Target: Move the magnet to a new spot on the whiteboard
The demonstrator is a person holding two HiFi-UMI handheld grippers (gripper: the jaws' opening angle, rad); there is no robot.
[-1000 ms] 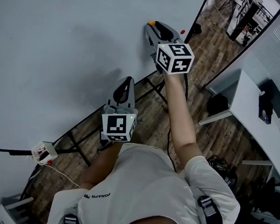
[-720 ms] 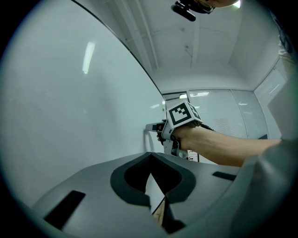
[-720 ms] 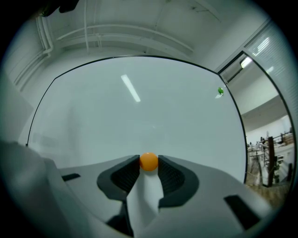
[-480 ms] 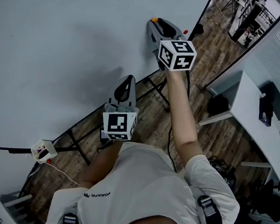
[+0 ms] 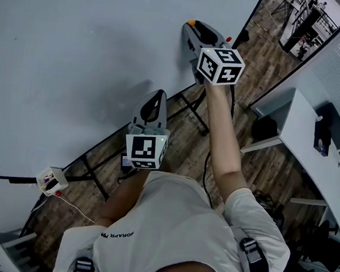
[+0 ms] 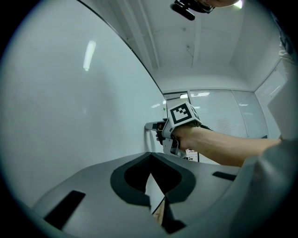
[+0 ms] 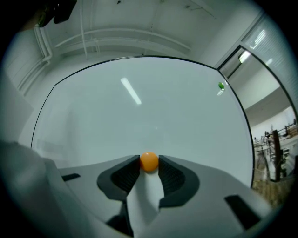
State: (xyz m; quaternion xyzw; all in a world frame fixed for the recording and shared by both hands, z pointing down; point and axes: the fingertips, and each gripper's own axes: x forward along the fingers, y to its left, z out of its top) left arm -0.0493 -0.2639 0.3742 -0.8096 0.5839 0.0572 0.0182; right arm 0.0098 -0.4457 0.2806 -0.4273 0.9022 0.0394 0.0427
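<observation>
The small orange magnet (image 7: 149, 161) is pinched between the fingertips of my right gripper (image 7: 149, 163), which is shut on it at the whiteboard (image 7: 139, 116). From the head view, that gripper (image 5: 191, 28) reaches to the whiteboard (image 5: 75, 65) near its right edge, with the orange magnet (image 5: 192, 23) at its tip. My left gripper (image 5: 157, 96) hangs lower and nearer to me, shut on nothing, its tips short of the board. Through the left gripper view its fingertips (image 6: 150, 155) meet, and the right gripper (image 6: 151, 126) shows beyond them against the board.
A green magnet (image 7: 220, 86) sits near the board's upper right corner and a red one (image 5: 229, 38) by its edge. Below are the board's black stand legs (image 5: 190, 107), a white box with a cable (image 5: 50, 181) and a white desk (image 5: 311, 145) on the right.
My right gripper has drifted slightly up and to the right along the board with the magnet still in it. The left gripper has stayed where it was.
</observation>
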